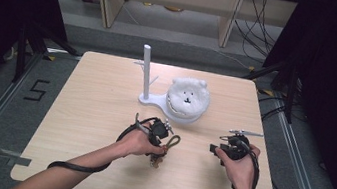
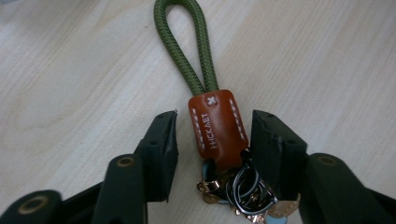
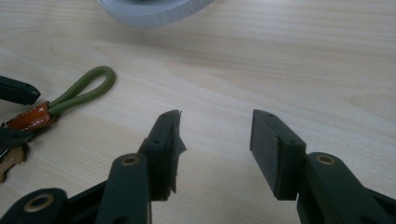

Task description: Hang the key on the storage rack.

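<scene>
A keychain lies on the wooden table: a green cord loop (image 2: 187, 46) joined to a brown leather tab (image 2: 216, 126), with metal rings and keys (image 2: 243, 189) behind it. My left gripper (image 2: 214, 133) is open, its jaws standing on either side of the leather tab with gaps on both sides. In the high view the left gripper (image 1: 164, 142) sits over the keychain (image 1: 170, 144) near the table's front middle. My right gripper (image 3: 215, 135) is open with only bare table between its jaws; it rests at the front right (image 1: 215, 149). The cord loop (image 3: 86, 88) lies to its left.
A white stand with an upright post (image 1: 146, 71) and side pegs sits at the table's middle back. Beside it is a white fluffy bear-face object (image 1: 187, 97) on a round white base (image 3: 154, 9). The light wooden table (image 1: 93, 113) has open surface at left and front.
</scene>
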Tool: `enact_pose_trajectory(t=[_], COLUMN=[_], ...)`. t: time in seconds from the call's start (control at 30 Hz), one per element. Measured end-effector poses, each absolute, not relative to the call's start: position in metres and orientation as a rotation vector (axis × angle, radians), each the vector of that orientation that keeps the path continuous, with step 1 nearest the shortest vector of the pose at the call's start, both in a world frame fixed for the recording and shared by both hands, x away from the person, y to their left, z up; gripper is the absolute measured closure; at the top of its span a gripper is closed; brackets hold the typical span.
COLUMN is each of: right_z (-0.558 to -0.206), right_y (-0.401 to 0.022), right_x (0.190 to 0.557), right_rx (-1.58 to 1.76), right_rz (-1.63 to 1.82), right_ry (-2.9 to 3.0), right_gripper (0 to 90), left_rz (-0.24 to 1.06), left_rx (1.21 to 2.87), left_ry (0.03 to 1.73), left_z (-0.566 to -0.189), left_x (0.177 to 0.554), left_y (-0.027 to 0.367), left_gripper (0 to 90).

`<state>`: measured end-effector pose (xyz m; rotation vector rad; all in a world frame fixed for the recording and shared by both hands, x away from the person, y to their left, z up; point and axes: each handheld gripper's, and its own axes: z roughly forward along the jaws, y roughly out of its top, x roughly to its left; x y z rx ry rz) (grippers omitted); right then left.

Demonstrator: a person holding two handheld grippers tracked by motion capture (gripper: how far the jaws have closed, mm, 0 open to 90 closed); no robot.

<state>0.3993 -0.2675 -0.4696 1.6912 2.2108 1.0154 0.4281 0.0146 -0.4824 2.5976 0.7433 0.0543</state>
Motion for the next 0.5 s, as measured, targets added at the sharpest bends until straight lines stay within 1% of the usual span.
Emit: enact_pose_trajectory(t=[0.23,0.5], right_z=[-0.4708,-0.4716], right_y=[-0.2675,-0.2676], right_x=[0.399,0.3989], right_rx=[1.689,1.686], right_rz=[0.974,0.985], right_ry=[2.178,2.182], right_gripper=[53.6,53.6], left_rz=[0.045,0.059], left_rx=[2.614,2.619], left_ry=[0.713,0.695], left_z=[-0.4842,-0.4837], left_x=[0.427,0.4246], left_y=[0.0128,0.0139], left_gripper=[64.7,67.3])
